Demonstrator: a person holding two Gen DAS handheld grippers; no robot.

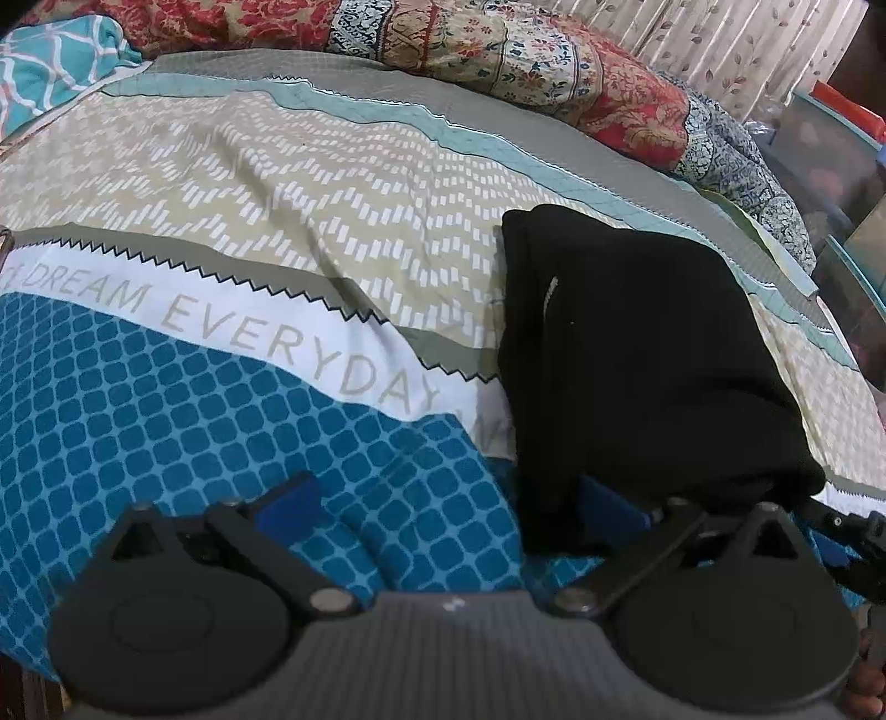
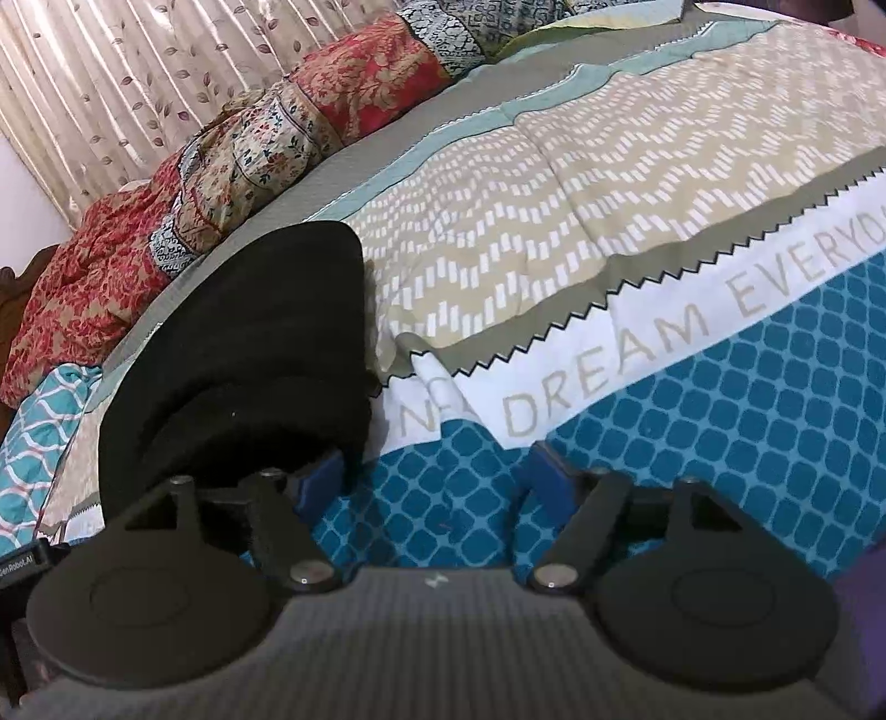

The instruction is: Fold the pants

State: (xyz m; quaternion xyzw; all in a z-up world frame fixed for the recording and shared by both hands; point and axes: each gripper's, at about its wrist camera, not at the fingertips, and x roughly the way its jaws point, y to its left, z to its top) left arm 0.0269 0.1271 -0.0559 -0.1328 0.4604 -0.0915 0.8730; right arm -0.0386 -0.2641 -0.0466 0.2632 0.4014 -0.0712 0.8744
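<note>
pants: black pants [image 1: 637, 354] sit on the bedspread [image 1: 277, 232] already folded into a compact stack, so we reckon the folding is basically done.

long axis: the bundle runs away from us, near edge right at the grippers, far edge pointing toward the rumpled floral quilt [image 1: 498, 50].

which way it lies: for our left gripper [image 1: 443, 498] the pants are off to the right, near edge touching or just over the right finger [image 1: 609, 493]. For our right gripper [image 2: 432, 482] they're off to the left, against the left finger [image 2: 326, 476].

nearer hand: honestly too close to call, both are at the near edge.

left gripper: jaws spread wide, only blue-check bedspread in the gap, nothing pinched.

right gripper: jaws apart too, nothing between them.

next move: probably just backing off, or a nudge to square the stack.

containers: some plastic bins [image 1: 830, 144] past the bed's right edge in the left wrist view; contents too blurry to tell.
</note>
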